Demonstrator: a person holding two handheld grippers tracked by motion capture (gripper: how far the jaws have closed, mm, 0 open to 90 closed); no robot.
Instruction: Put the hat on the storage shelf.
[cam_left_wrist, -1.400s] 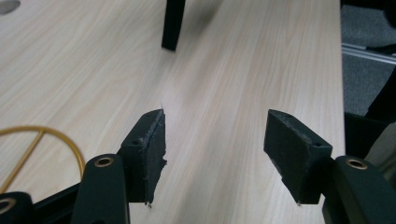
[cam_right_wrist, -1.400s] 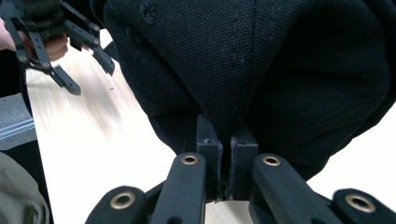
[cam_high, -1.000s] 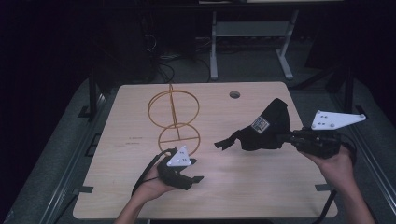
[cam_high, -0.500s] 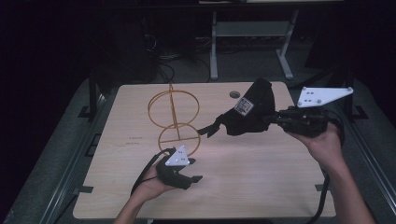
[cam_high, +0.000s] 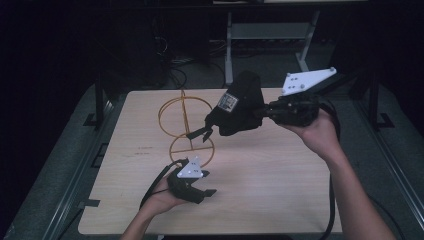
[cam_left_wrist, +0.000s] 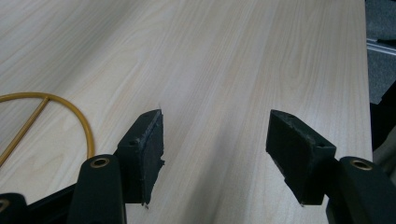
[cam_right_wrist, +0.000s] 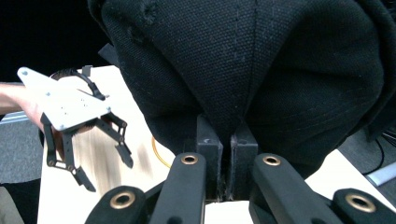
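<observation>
On the table (cam_high: 280, 190), one cap (cam_high: 240, 107), one wire stand (cam_high: 185, 125), two tongs.

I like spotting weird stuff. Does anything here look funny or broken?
Nothing looks broken. The oddest sight is the black cap dangling in the air, pinched shut in the right claw, above the gold wire stand. The left claw is open over the table.

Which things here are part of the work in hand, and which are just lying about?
In the job:
- black fabric cap, pinched in the shut right gripper
- gold wire stand with two rings, close by the cap

Lying about:
- light wooden table
- left gripper, open, resting near the table's front edge
</observation>
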